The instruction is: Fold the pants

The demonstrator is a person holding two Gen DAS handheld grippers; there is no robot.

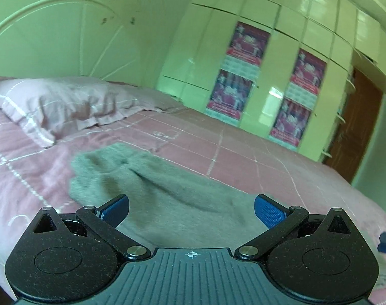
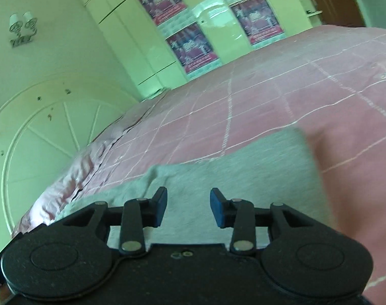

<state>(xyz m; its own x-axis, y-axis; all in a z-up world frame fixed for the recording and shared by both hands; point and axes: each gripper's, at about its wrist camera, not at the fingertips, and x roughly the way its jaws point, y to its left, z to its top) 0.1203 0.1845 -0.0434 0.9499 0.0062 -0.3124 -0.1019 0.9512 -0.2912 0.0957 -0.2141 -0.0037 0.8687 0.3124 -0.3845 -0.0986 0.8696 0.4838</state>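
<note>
Both the left gripper (image 1: 191,212) and right gripper (image 2: 188,208) hover wide open and empty over the grey pants (image 1: 152,185), which stretch toward twelve o'clock.

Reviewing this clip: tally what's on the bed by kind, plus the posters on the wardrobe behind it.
Pants: 1
Pillow: 1
Posters: 4
Total: 6
</note>
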